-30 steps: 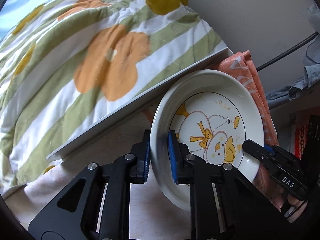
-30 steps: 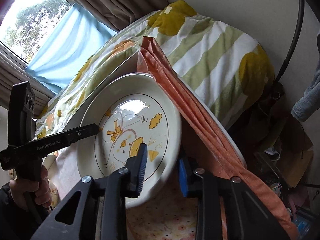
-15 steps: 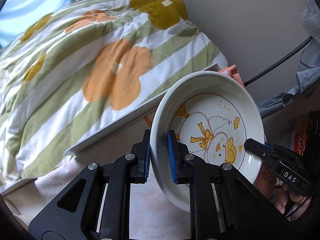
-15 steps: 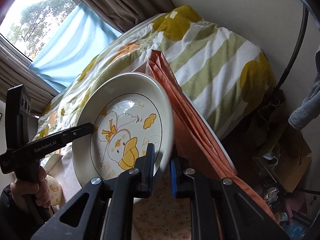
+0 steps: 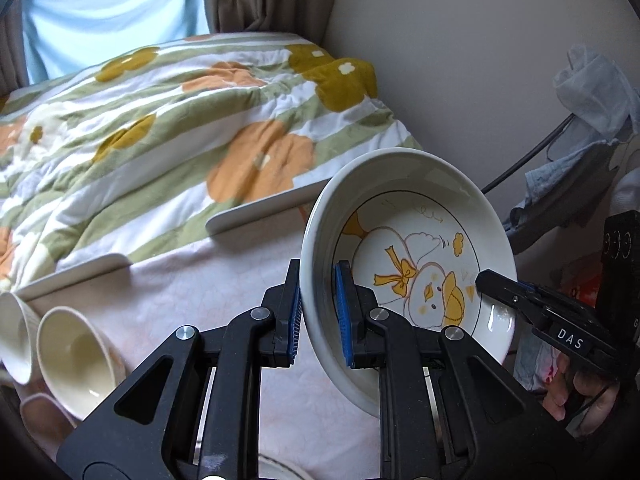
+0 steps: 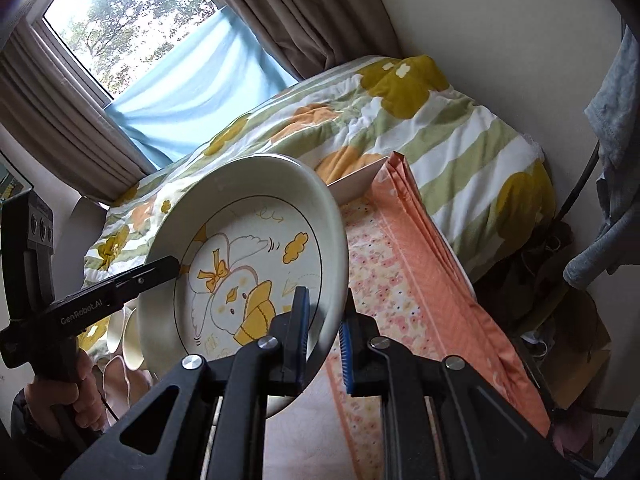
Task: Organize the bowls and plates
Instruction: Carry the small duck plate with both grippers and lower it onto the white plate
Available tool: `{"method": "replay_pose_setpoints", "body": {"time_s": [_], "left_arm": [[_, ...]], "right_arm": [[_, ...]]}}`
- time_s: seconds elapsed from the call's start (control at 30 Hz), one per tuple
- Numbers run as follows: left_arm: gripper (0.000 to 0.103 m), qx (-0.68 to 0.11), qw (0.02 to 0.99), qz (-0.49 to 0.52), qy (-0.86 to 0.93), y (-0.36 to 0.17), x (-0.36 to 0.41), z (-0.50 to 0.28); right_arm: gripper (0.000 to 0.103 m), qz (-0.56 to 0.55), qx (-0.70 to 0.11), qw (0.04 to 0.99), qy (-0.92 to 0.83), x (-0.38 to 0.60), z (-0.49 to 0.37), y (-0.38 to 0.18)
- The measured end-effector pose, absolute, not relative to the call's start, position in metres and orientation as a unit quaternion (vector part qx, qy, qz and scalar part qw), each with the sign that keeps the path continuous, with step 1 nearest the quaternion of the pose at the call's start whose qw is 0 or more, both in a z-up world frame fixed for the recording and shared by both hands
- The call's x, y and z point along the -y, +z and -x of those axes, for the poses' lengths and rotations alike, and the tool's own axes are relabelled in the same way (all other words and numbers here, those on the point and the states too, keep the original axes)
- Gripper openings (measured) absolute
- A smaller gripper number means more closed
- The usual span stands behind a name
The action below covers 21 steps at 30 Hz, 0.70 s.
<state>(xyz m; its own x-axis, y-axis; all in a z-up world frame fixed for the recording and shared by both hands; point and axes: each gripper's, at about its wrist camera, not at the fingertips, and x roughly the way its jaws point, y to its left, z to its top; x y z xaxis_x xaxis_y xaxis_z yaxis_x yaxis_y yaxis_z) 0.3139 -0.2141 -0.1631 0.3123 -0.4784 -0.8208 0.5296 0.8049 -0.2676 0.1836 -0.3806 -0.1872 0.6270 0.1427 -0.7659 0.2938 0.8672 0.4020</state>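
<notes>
You hold the round white duck-picture plate (image 5: 416,264) up on its edge above the pink cloth table (image 5: 192,292). Your left gripper (image 5: 318,312) pinches its rim at 7 o'clock; your right gripper (image 6: 325,340) pinches the other side. Its face tips toward 2 o'clock.

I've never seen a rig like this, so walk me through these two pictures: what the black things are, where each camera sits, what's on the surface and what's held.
No robot here: a person holds a black two-finger gripper in each hand, each with its own forward-looking camera. In the left view, the left gripper pinches the rim of a duck-pattern plate; the right gripper grips the opposite rim in its own view. Both are shut on the plate, which is tilted above the cloth-covered surface. Two cream cups lie there on their sides. Behind it is a flowered blanket.
</notes>
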Motion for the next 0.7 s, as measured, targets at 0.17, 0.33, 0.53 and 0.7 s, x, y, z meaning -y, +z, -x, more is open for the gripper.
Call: {"method": "replay_pose_setpoints", "body": {"time_s": [0.17,0.33,0.53,0.7], "left_arm": [[0.014,-0.49,0.817,-0.009,-0.303,-0.148,0.164,-0.262],[0.014,-0.495,0.824,0.007,-0.276,-0.148,0.106,-0.212],[0.014,-0.51,0.831,0.028,-0.221,-0.165,0.042,-0.164],[0.014,-0.524,0.83,0.05,-0.185,-0.188,0.005,-0.141]], "right_arm": [[0.013,-0.24,-0.426,0.872,-0.032,0.339,-0.148,-0.167],[0.013,-0.233,-0.425,0.875,-0.011,0.292,-0.117,-0.163],[0.013,-0.212,-0.444,0.869,0.04,0.236,-0.1,-0.176],[0.013,-0.198,-0.473,0.855,0.083,0.205,-0.098,-0.201]]}}
